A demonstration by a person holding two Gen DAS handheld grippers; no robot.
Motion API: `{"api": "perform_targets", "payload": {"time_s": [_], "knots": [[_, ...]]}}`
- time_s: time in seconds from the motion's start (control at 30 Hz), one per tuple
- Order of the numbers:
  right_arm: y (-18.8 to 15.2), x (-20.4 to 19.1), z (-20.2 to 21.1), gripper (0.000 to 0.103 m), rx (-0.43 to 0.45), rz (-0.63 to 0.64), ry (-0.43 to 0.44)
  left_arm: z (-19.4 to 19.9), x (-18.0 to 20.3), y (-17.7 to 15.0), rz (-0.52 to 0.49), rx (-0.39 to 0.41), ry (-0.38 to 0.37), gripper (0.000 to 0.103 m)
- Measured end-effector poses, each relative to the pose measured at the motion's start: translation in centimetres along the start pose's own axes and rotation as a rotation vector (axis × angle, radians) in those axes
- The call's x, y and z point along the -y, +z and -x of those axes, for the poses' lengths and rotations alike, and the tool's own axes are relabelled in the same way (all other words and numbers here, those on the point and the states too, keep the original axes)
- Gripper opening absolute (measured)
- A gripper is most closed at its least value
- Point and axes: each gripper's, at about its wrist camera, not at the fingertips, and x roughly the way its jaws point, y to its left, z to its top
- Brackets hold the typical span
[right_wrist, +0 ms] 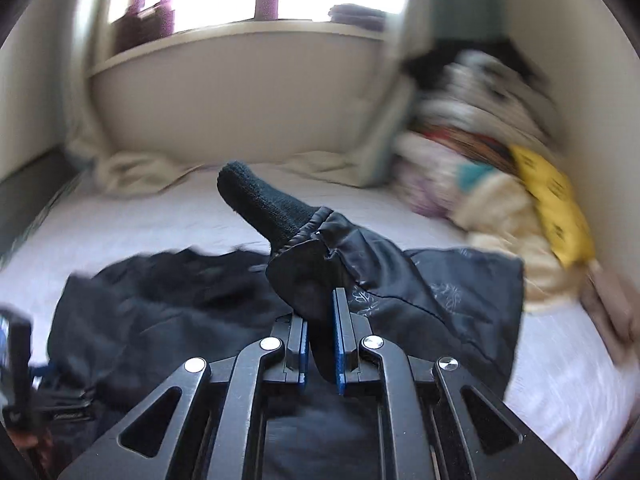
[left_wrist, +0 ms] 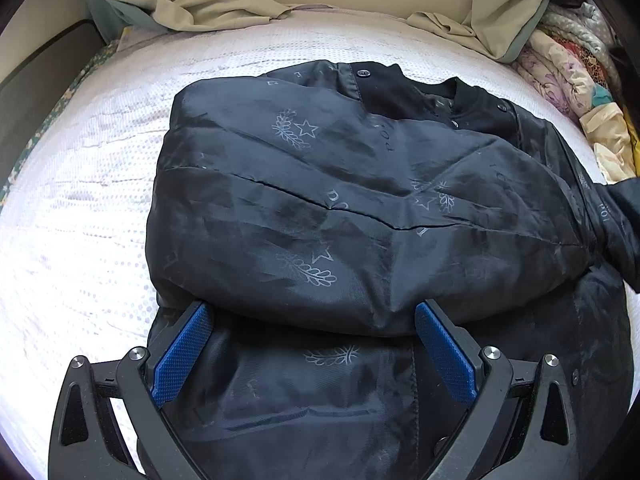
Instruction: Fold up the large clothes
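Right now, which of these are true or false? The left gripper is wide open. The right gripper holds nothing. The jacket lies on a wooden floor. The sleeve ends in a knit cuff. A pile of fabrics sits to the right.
1. The left gripper is wide open. True.
2. The right gripper holds nothing. False: it is shut on the sleeve.
3. The jacket lies on a wooden floor. False: it lies on a white bed.
4. The sleeve ends in a knit cuff. True.
5. A pile of fabrics sits to the right. True.
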Motion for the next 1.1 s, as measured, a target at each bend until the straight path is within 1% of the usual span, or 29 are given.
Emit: {"api": "perform_targets", "payload": {"time_s": [0.1,0.2,0.27,0.3,0.37,0.43,0.5,0.53,0.57,0.6,0.63,0.7,0.73,0.83,0.97,1.0,1.1], "knots": [[-0.8,-5.1,-1.6,0.006,-0.024,0.092,0.064,0.1,-0.4,0.1,0.017,-0.001,-0.009,0.102],[-2.7,-10.5,-3.8,0.006,-0.092,0.196,0.124,0.2,-1.2,0.2,0.037,-0.005,-0.014,0.102],[-4.2,-12.4,-5.7,0.006,-0.146,0.239,0.151,0.3,-2.0,0.3,0.064,-0.012,-0.024,0.102],[-5.3,-13.7,-6.9,0.006,-0.190,0.264,0.166,0.3,-2.2,0.3,0.074,-0.015,-0.030,0.102],[-6.7,-15.2,-8.3,0.006,-0.244,0.294,0.174,0.5,-3.2,0.5,0.109,-0.021,-0.065,0.102],[-7.6,-16.1,-9.0,0.007,-0.269,0.317,0.169,0.8,-3.7,0.6,0.131,-0.015,-0.093,0.102],[-7.6,-15.9,-9.1,0.017,-0.278,0.318,0.174,1.5,-4.1,0.9,0.146,0.004,-0.115,0.102],[-7.4,-15.6,-8.9,0.034,-0.292,0.310,0.190,1.7,-4.1,1.0,0.149,0.012,-0.127,0.102],[-7.2,-15.3,-8.7,0.061,-0.307,0.291,0.218,1.9,-4.1,1.2,0.149,0.019,-0.139,0.102],[-7.0,-14.9,-8.4,0.073,-0.316,0.259,0.249,2.2,-4.0,1.3,0.148,0.028,-0.151,0.102],[-7.0,-13.9,-7.8,0.081,-0.313,0.230,0.267,2.3,-3.9,1.5,0.145,0.034,-0.161,0.102],[-6.4,-12.7,-6.6,0.081,-0.322,0.189,0.307,2.5,-3.5,1.6,0.135,0.045,-0.188,0.101],[-6.2,-12.3,-6.2,0.081,-0.332,0.185,0.317,2.5,-3.2,1.7,0.130,0.047,-0.215,0.101],[-6.2,-11.2,-5.1,0.083,-0.369,0.176,0.318,2.1,-2.8,2.1,0.138,0.030,-0.291,0.096],[-7.2,-8.9,-4.9,0.083,-0.458,0.135,0.304,1.4,-2.6,2.2,0.194,-0.014,-0.414,0.085],[-7.5,-8.3,-5.2,0.083,-0.481,0.117,0.309,1.2,-2.7,2.4,0.218,-0.029,-0.460,0.081],[-8.6,-6.9,-5.3,0.083,-0.536,0.084,0.316,0.4,-2.8,3.0,0.266,-0.055,-0.527,0.079]]}}
